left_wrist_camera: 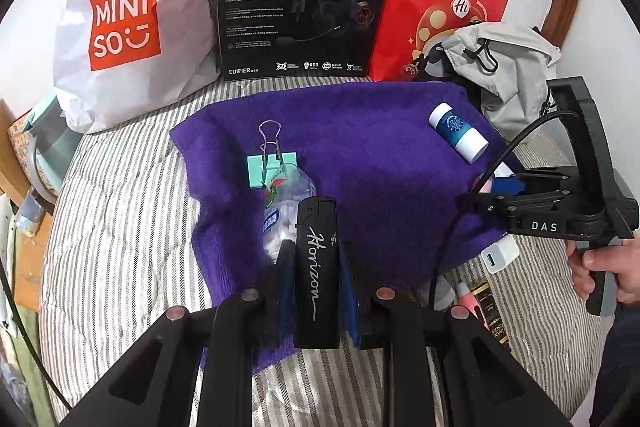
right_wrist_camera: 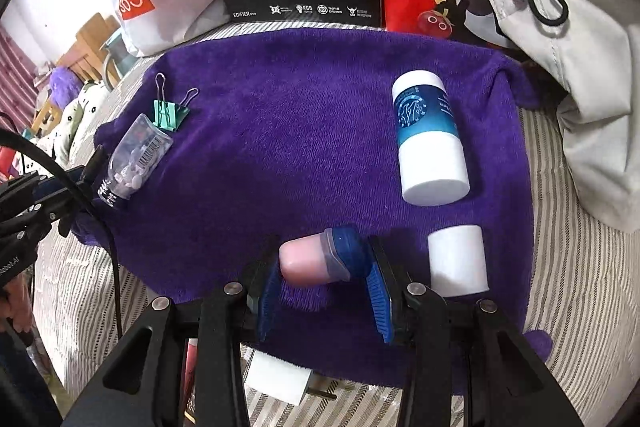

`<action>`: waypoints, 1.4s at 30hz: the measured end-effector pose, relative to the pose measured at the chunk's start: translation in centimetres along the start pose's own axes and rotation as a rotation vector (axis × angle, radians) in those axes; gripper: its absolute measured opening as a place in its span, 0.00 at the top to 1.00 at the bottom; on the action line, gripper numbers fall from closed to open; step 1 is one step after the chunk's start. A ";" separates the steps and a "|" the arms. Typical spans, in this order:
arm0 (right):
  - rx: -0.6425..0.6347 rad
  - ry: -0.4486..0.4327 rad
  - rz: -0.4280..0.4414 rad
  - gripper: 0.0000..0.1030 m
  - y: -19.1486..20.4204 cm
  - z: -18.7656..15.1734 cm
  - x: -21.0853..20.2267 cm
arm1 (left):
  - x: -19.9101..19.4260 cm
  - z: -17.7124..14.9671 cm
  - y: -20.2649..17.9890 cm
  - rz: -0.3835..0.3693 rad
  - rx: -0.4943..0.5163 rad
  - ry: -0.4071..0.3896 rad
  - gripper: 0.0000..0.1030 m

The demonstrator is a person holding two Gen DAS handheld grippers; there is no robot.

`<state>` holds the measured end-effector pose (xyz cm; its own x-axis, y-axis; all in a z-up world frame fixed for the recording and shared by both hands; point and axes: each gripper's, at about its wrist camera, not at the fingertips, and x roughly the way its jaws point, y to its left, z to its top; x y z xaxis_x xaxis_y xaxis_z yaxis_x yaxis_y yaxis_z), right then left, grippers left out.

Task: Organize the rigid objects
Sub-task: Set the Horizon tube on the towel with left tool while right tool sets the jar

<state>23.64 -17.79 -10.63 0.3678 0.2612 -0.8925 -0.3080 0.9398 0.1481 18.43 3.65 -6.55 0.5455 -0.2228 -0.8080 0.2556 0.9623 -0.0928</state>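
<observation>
the left gripper (left_wrist_camera: 316, 267) clamps a lighter (left_wrist_camera: 316, 267) upright, just behind the vial (left_wrist_camera: 280, 211), which it could knock; the right gripper (right_wrist_camera: 324, 287) stands part open around a pink tube (right_wrist_camera: 316, 259) lying crosswise, which may roll free.

I see a fuzzy purple towel (right_wrist_camera: 300, 115), a glossy black plastic lighter (left_wrist_camera: 316, 267), a clear plastic bottle (right_wrist_camera: 134, 155), and a wire-handled clip (right_wrist_camera: 170, 109).

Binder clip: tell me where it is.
The binder clip lies on the towel's left part, touching the clear bottle, beyond the left gripper's lighter.
</observation>
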 end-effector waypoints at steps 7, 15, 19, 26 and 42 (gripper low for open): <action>-0.075 0.006 -0.021 0.54 0.8 -0.1 0.2 | 0.7 0.6 -0.5 -0.015 0.012 0.006 0.80; -0.053 0.038 -0.003 0.50 0.3 -0.4 -0.3 | 1.9 1.2 -0.7 -0.023 0.028 0.027 0.80; -0.031 0.020 0.006 0.50 -0.2 -0.9 -1.5 | 2.5 1.6 -1.0 -0.025 0.039 0.037 0.80; 0.028 -0.063 0.023 0.50 -1.5 -1.9 -5.7 | 4.2 2.2 -2.2 -0.024 0.065 0.065 0.80; 0.188 -0.102 0.020 0.49 -4.5 -8.6 -9.8 | 6.7 1.6 -3.4 0.024 0.088 0.095 0.77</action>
<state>13.91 -26.50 -6.23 0.4527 0.2923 -0.8424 -0.1507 0.9562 0.2508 22.51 -1.36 -10.73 0.4748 -0.1804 -0.8614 0.3153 0.9487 -0.0249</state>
